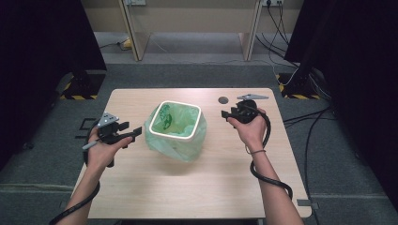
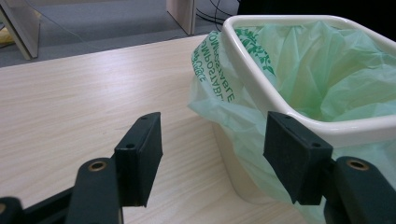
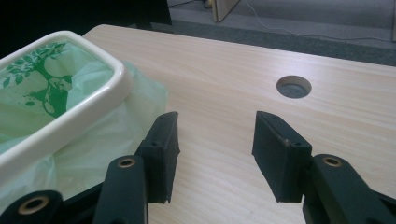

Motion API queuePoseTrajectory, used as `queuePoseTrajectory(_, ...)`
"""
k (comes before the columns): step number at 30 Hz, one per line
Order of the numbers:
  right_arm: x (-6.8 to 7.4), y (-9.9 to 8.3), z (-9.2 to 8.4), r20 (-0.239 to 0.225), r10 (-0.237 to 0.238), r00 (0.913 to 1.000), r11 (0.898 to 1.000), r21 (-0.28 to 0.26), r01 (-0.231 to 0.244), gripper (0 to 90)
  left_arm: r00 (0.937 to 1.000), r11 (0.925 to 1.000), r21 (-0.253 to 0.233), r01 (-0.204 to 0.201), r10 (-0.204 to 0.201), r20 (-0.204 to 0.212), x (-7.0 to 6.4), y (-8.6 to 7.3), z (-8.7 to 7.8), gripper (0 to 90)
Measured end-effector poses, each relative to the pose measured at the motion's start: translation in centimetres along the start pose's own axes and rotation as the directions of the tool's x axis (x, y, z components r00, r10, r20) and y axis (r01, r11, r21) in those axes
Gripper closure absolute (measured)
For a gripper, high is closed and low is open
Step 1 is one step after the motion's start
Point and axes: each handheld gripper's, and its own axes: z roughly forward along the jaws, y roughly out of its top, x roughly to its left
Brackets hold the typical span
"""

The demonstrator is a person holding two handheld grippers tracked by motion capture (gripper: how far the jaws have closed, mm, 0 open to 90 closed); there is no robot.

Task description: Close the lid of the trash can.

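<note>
Bin (image 1: pixel 174 123), one, between two open tools, bag-lined (image 1: pixel 180 147).

Bare forearms, thin band on right wrist (image 1: pixel 256 151); 2 black grippers w/ grey 3-cornered plates, black cables.

A light wood-grain bench (image 1: pixel 141 101) with a round cable hole (image 1: pixel 223 100) stands on grey carpet floor (image 1: pixel 42 140). Behind it stands a pale wooden desk frame (image 1: pixel 133 37); black curtains (image 1: pixel 42 33) hang either side, and black cables (image 1: pixel 309 122) trail across the floor.
</note>
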Motion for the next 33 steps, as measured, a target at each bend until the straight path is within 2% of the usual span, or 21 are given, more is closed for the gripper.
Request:
queuePoseTrajectory(15,-1.5,-1.8,-1.7,0.041,0.012,0.9991,1.0,-0.004,-0.012,49.9,1.0,1.0,0.009,0.003,-0.003,-0.006,0.4,-1.1,-0.5,35.6)
queuePoseTrajectory(33,-2.7,-4.0,-3.2,0.082,0.018,0.9965,1.0,-0.011,-0.017,49.7,0.9993,0.9993,0.018,0.033,-0.033,-0.019,1.4,-2.9,-1.1,35.4)
